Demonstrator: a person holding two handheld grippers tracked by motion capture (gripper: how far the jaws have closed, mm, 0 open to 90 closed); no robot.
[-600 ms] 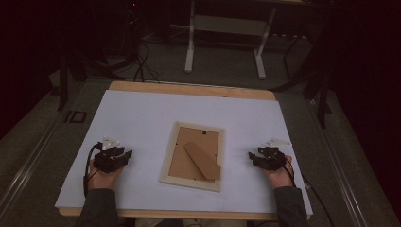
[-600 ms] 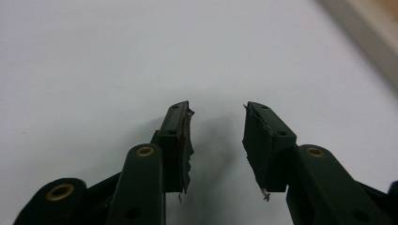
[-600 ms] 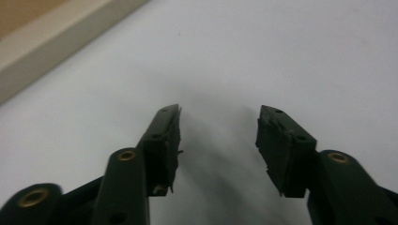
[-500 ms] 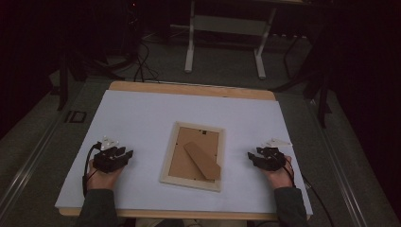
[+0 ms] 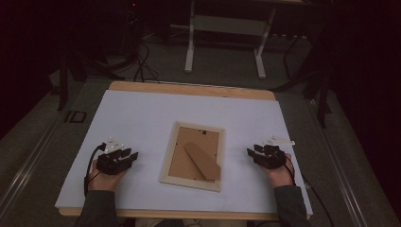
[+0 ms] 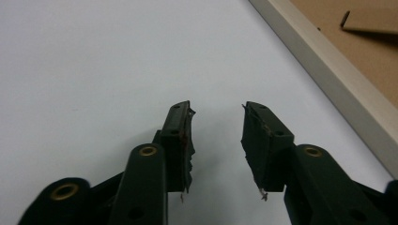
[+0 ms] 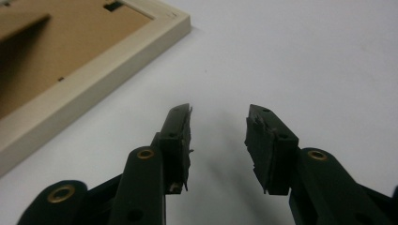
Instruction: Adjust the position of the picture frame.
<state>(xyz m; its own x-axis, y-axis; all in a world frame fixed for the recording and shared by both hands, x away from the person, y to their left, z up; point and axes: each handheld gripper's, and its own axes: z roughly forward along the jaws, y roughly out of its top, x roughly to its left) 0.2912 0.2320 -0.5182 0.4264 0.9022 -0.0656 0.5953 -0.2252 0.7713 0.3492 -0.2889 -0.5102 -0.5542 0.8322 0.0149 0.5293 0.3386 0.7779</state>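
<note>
Meanwhile, a picture frame (image 5: pixel 193 157) is lying face down at the middle of the white table (image 5: pixel 142 113), flanked by the left gripper (image 5: pixel 134 155) and right gripper (image 5: pixel 249 152), both gaping empty.

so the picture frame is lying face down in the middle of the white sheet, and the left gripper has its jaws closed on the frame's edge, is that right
Not quite. The picture frame does lie face down mid-sheet, but the left gripper holds nothing: the left gripper view shows its jaws open over the bare white sheet, with the frame's edge off to one side, untouched.
</note>
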